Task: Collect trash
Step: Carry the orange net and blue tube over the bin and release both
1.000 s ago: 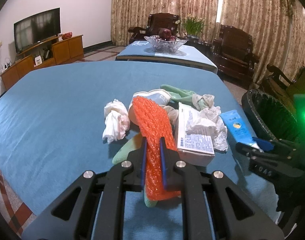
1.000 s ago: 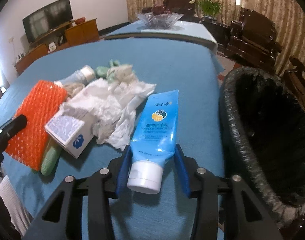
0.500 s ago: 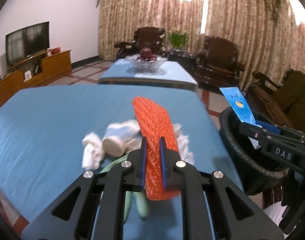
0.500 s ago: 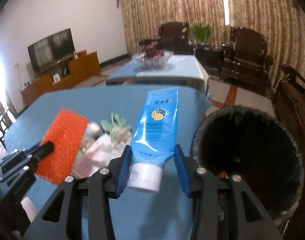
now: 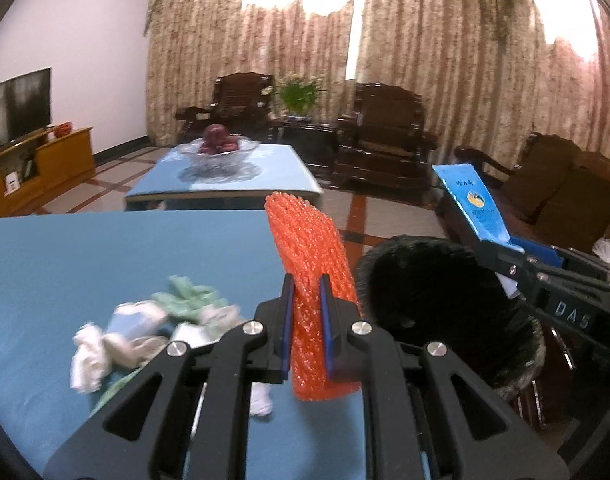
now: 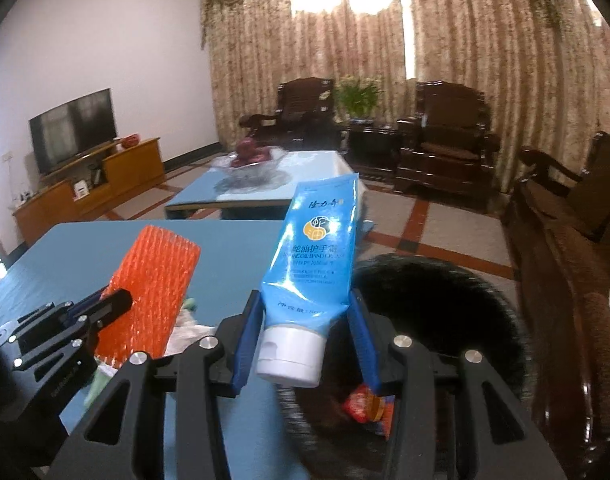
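- The left gripper (image 5: 307, 312) has its jaws clenched on an orange foam net sleeve (image 5: 311, 264), pinching it flat near its lower end; the sleeve stands nearly upright out of the jaws, tilted a little away from the camera, clear of the worktop (image 5: 85, 256).
- The right gripper (image 6: 305, 336) has its jaws clamped on a blue hand-cream tube (image 6: 317, 248) just above its white cap (image 6: 291, 358); the cap points back toward the camera and the flat crimped end rises up and away.
- A black-lined trash bin (image 6: 445, 292) stands just off the worktop's right edge. In the right wrist view the tube's cap end hangs over the bin's near rim, and a red-and-orange wrapper (image 6: 365, 402) lies inside the bin.
- In the left wrist view the bin's dark mouth (image 5: 437, 296) sits just right of the net sleeve, with the right gripper and its blue tube (image 5: 475, 204) above the bin's far side.
- Remaining trash lies in a blurred heap (image 5: 145, 332) near the worktop's front edge, left of the left gripper: white crumpled tissue (image 5: 87, 364), pale green pieces and a whitish container; details are too smeared to tell.
- Beyond the worktop's far edge stands a second blue-topped table (image 6: 265, 192) bearing a glass fruit bowl (image 6: 251, 160).
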Available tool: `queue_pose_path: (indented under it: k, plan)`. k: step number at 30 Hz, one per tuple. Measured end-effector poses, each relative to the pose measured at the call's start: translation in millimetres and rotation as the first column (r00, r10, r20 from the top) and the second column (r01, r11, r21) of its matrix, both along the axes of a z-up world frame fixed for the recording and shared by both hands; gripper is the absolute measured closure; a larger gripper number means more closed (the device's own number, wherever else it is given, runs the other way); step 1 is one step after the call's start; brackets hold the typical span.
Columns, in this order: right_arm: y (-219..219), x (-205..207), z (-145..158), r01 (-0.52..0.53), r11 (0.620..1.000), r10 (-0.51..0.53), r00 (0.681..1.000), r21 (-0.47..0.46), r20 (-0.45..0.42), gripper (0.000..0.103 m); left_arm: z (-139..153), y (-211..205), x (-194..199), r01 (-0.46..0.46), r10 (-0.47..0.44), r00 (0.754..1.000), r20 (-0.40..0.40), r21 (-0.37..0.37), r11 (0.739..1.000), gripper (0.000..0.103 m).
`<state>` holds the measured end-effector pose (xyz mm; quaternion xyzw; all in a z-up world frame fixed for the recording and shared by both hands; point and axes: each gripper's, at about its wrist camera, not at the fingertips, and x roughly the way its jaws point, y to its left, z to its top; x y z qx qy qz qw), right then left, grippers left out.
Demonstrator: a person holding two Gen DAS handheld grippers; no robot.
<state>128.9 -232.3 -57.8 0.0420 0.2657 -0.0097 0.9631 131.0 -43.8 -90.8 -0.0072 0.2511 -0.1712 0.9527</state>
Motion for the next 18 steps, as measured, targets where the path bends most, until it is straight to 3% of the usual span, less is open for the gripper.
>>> queue_pose_path:
  k: [15, 17, 18]
  plan:
    - [-110, 17, -43, 0.181, 0.983, -0.181, 0.98, -0.019, -0.077, 0.06, -24, -121, 35, 0.204, -0.204, 0.978, -0.045, -0.001, 0.979, 0.091]
    - [-120, 19, -49, 0.199, 0.98, -0.201, 0.976, -0.03, -0.089, 0.059, -28, -129, 40, 0.219, -0.218, 0.974, -0.055, 0.002, 0.976, 0.086]
    - [-122, 18, -53, 0.202, 0.979, -0.205, 0.974, -0.036, -0.096, 0.059, -29, -133, 43, 0.22, -0.22, 0.974, -0.058, 0.001, 0.975, 0.073]
